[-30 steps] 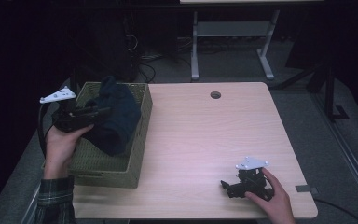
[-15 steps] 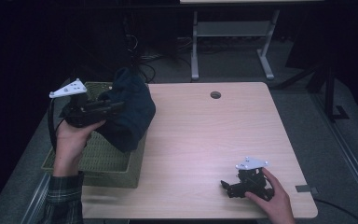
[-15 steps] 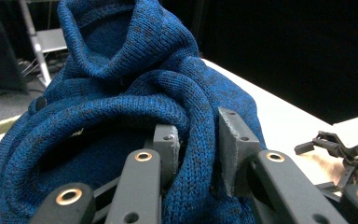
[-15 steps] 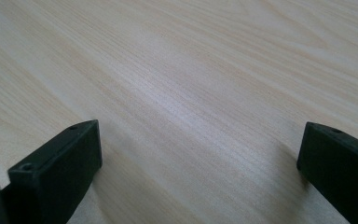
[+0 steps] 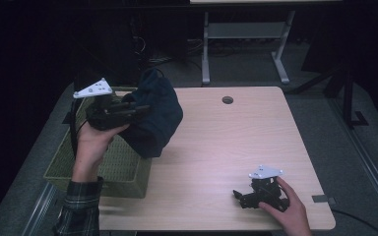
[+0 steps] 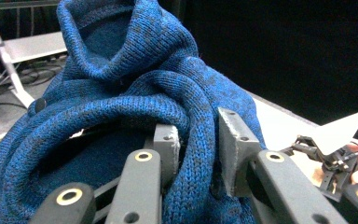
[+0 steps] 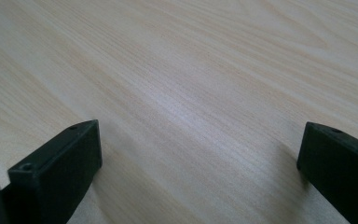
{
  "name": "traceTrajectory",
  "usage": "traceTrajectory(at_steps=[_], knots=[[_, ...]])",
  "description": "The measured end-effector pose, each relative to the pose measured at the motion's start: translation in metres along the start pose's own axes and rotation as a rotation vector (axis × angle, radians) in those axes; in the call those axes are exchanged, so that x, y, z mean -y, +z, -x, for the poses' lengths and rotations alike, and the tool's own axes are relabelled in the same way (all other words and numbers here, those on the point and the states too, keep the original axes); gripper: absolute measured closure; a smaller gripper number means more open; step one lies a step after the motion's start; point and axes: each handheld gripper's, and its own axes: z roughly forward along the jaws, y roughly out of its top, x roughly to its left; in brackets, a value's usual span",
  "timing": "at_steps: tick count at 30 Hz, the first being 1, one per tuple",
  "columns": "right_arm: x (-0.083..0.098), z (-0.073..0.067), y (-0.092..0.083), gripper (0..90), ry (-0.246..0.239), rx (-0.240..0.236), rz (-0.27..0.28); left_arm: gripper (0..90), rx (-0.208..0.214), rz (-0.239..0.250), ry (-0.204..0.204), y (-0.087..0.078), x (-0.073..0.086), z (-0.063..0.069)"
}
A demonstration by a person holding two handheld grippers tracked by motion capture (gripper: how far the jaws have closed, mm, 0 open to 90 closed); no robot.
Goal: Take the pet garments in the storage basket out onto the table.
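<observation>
Pinching blue knit sweater [image 6: 135, 93], left gripper [image 6: 198, 154] fingers clamp a fold; right gripper [image 7: 200, 154] fingers gape.

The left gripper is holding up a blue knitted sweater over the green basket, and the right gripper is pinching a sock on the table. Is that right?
Not quite. The right gripper holds nothing: the right gripper view shows its jaws wide apart over the bare table. The rest is right: the left gripper is shut on the blue sweater, lifted over the green basket, as the high view shows.
</observation>
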Motion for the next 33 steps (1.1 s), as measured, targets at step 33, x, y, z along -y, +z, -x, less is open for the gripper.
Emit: traceTrajectory(at_steps=[33], knots=[[0.000, 0.000, 0.000, 0.0, -0.003, 0.002, 0.000, 70.6, 0.136, -0.088, 0.036, 0.101, 0.003, 0.046]])
